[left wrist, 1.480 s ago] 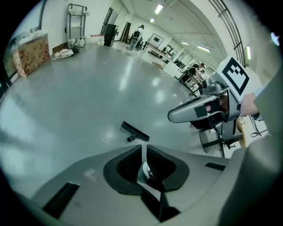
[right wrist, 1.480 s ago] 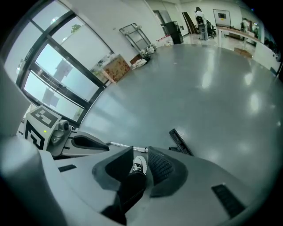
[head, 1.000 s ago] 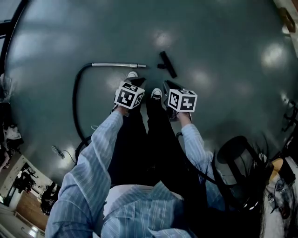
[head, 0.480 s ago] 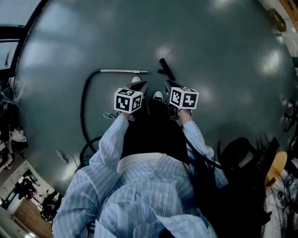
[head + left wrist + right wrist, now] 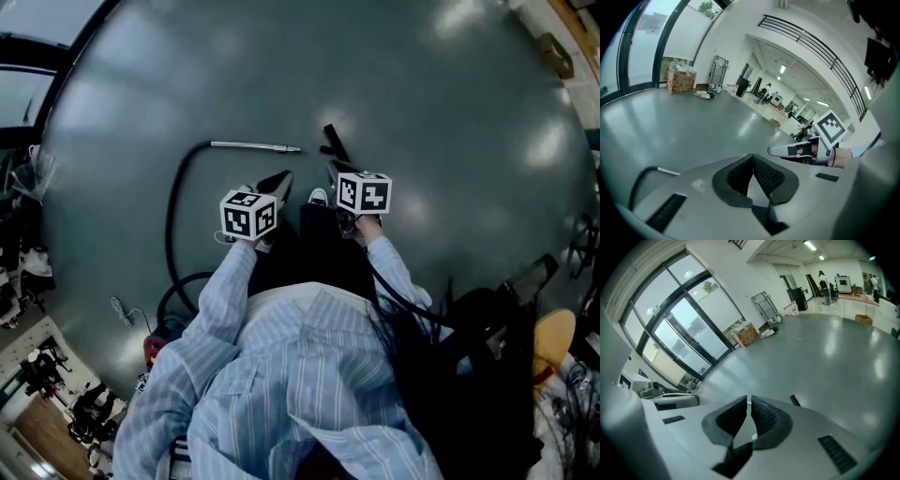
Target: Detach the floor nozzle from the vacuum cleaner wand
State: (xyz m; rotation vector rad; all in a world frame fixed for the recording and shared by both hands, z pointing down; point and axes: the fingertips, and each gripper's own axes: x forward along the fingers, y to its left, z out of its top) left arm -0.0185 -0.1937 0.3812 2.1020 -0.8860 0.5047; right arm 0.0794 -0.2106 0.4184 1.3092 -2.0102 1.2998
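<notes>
The floor nozzle (image 5: 335, 142) is lying on the floor (image 5: 450, 112), seemingly parted from the wand (image 5: 255, 145) nearby, suggesting completion, with left tool (image 5: 753, 161) and right tool (image 5: 749, 409) hovering closed, empty.

A large, open lab-like hall: polished grey floor (image 5: 825, 357), tall windows (image 5: 689, 329), balcony railing (image 5: 806, 43).

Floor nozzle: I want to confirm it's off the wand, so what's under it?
The floor nozzle lies on bare floor, apart from the wand. The right tongs cover its near end, so that part cannot be seen.
</notes>
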